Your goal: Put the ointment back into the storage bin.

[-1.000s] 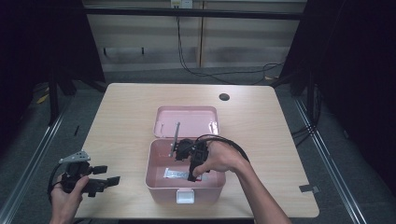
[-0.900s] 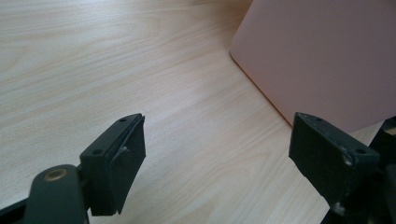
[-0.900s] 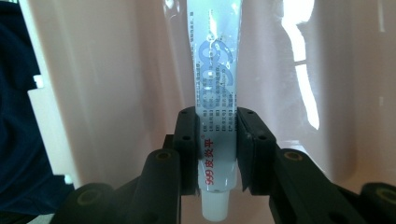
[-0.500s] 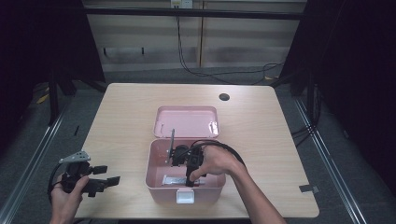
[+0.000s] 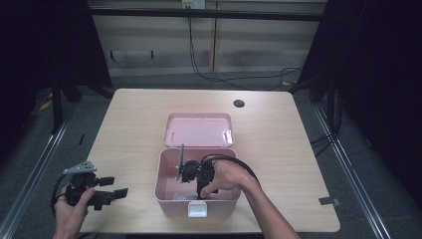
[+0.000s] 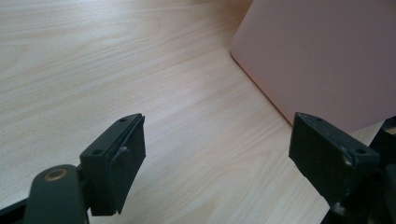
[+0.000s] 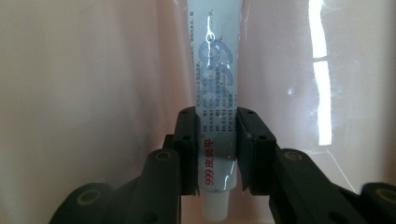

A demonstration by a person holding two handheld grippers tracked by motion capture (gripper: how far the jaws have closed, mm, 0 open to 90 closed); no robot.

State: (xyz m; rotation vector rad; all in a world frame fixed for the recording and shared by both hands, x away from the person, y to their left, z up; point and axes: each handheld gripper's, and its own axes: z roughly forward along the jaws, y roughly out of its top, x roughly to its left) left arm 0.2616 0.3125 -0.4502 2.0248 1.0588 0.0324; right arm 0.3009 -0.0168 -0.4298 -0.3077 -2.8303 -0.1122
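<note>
A pink box [image 5: 160, 185] stands open on the wooden table, its lid [image 5: 199, 130] lying flat behind it. My right gripper [image 5: 190, 188] reaches down inside the box. In the right gripper view it [image 7: 217, 140] is shut on a white ointment tube [image 7: 215, 84] with blue and red print, held near its cap end against the pink floor. My left gripper [image 5: 114, 187] sits at the table's front left, held in a hand. Its jaws stand wide open with nothing between them [image 6: 219, 144], and the box's outer wall [image 6: 322, 56] lies ahead to the right.
A dark round hole [image 5: 239, 103] marks the far side of the table [image 5: 278, 144]. A small grey tab [image 5: 326, 201] lies near the front right corner. A white latch [image 5: 197, 209] hangs on the box's near wall. Dark floor and cables surround the table.
My right gripper has moved left and lower into the box, toward its near wall. The left gripper has stayed where it was, open.
</note>
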